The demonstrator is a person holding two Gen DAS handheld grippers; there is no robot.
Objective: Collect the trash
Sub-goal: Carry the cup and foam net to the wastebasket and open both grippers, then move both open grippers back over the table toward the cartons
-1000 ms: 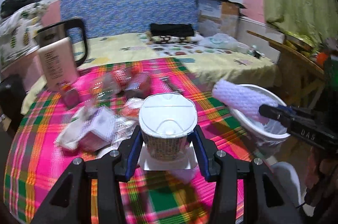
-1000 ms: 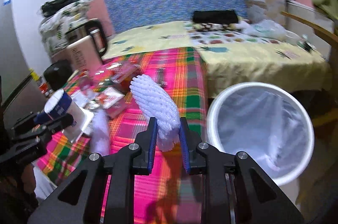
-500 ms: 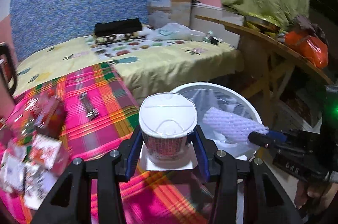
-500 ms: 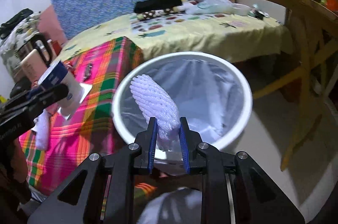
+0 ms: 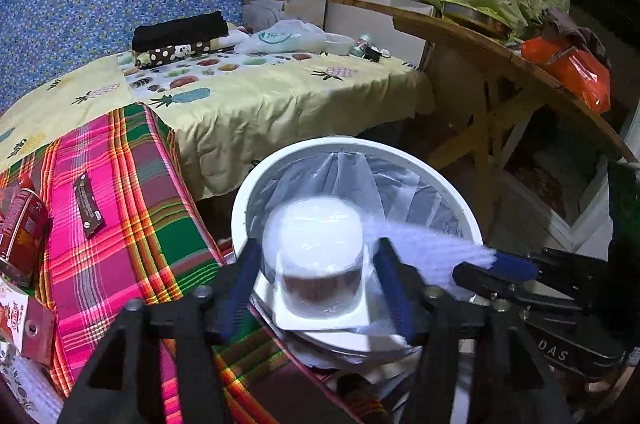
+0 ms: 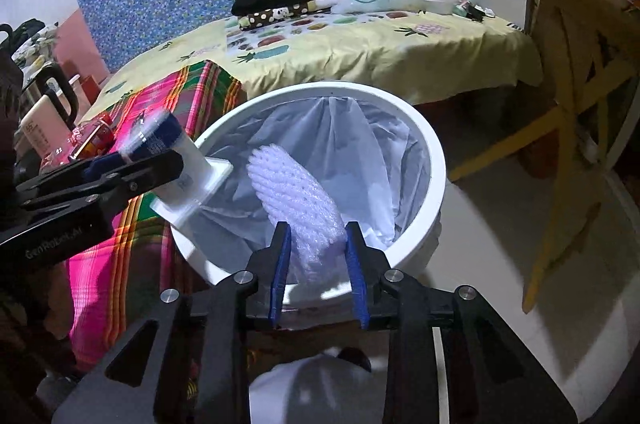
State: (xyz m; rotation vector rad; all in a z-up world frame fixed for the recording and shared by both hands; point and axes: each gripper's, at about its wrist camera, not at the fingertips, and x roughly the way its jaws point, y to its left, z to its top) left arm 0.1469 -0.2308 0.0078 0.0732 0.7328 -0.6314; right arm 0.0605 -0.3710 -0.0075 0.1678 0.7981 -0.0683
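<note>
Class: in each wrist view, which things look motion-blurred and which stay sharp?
Left wrist view: the cup and foam net smear over the white bin, while the bed stays sharp. Right wrist view: the cup's top blurs, the foam net reads fairly crisp.

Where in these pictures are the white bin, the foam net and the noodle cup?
white bin [image 6: 434,159]: right wrist view, on its rim.
foam net [image 6: 292,191]: right wrist view, on its meshed middle.
noodle cup [image 5: 320,224]: left wrist view, on its blurred white lid.
</note>
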